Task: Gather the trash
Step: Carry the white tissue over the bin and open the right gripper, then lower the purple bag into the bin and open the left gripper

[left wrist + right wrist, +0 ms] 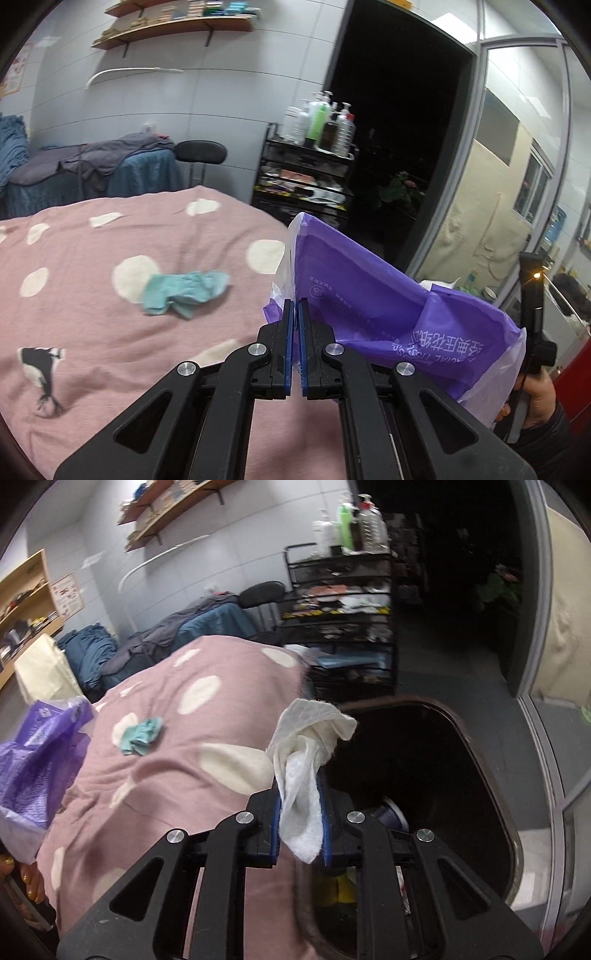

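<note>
The right gripper (301, 812) is clamped on a soft white tissue (306, 753), just beside the pink dotted blanket (177, 768), at the rim of a dark bin (476, 760) (probably its destination). The left gripper (295, 332) pinches the crinkly purple plastic bag (388, 306) at the blanket's edge. Farther out on the blanket, a crumpled teal wad (184, 291) remains uncollected.

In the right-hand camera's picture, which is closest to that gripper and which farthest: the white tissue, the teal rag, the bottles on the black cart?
1. White tissue, pinched in the right gripper.
2. Teal rag, left, lying on the pink blanket.
3. Bottles, atop the black cart at the back.
</note>
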The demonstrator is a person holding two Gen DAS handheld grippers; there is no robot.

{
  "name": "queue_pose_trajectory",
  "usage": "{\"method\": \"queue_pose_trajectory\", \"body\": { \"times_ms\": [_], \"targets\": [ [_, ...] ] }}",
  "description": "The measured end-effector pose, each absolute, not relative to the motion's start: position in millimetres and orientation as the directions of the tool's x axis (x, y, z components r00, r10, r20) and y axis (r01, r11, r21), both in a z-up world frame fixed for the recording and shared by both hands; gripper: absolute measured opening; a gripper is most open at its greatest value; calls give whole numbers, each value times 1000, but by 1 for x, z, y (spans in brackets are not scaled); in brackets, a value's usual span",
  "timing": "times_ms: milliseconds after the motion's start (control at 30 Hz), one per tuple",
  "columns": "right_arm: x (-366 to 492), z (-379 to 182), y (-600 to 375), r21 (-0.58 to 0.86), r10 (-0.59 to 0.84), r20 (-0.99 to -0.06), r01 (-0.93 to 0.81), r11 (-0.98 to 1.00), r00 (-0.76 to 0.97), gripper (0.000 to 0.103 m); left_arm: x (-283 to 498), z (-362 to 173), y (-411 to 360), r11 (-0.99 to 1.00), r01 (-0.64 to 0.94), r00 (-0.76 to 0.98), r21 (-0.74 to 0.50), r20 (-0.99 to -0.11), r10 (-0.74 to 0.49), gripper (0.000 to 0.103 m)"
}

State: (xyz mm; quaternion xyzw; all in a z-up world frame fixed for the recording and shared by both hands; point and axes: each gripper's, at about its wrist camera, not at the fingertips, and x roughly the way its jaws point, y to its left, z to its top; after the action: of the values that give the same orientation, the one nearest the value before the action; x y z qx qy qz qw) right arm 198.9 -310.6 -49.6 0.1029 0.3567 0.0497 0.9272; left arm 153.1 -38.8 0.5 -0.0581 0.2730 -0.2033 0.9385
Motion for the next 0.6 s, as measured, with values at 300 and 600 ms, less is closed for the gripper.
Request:
{"method": "queue_pose_trajectory", "body": {
  "times_ms": [300, 600],
  "targets": [
    [198, -88, -358, 221, 84, -712, 108, 969, 697, 43, 163, -7, -92, 874, 436, 705, -216, -521, -481, 4],
    [178, -108, -391, 258, 44, -718, 207, 944, 695, 64, 174, -18, -133, 848, 490, 648, -200, -567, -508, 4]
  ]
}}
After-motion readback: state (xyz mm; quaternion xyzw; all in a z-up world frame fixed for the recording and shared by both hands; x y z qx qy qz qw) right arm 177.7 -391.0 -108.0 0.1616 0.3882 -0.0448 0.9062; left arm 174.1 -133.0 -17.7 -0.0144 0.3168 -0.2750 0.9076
